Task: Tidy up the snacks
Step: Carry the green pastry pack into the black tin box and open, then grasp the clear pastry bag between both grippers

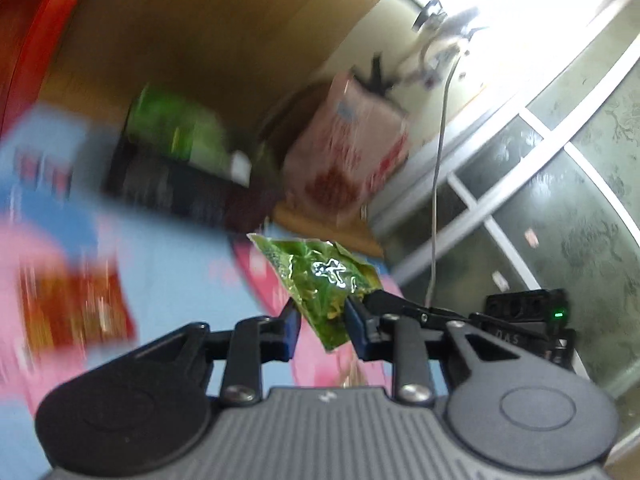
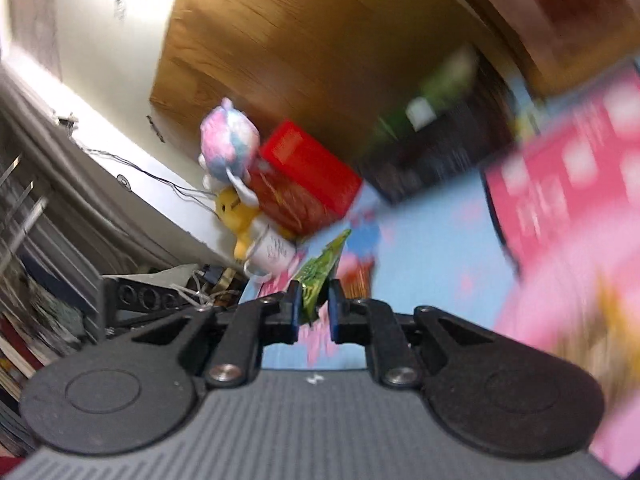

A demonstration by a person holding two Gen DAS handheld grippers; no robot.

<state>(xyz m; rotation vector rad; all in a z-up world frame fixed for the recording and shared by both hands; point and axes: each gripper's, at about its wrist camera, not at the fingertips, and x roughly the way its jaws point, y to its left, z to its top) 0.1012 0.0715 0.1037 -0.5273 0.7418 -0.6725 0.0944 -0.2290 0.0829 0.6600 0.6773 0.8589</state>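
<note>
My left gripper [image 1: 322, 322] is shut on a shiny green snack packet [image 1: 320, 276], which sticks up and to the left from between the blue pads [image 1: 290, 330]. A black finger-like part [image 1: 404, 305] reaches in from the right to the packet's right edge; it looks like the other gripper. In the right wrist view my right gripper [image 2: 314, 310] is shut on a green packet [image 2: 320, 270] seen edge-on. Whether both views show the same packet I cannot tell. Both hang above a blue and pink printed sheet [image 1: 180, 272].
A dark basket [image 1: 176, 188] with green packs stands against a wooden board [image 1: 208, 20], a pink-and-white snack bag [image 1: 348, 160] beside it. A red-orange packet [image 1: 76, 308] lies on the sheet. Red boxes [image 2: 308, 176], plush toys [image 2: 228, 148] and a pink box [image 2: 568, 176] are blurred.
</note>
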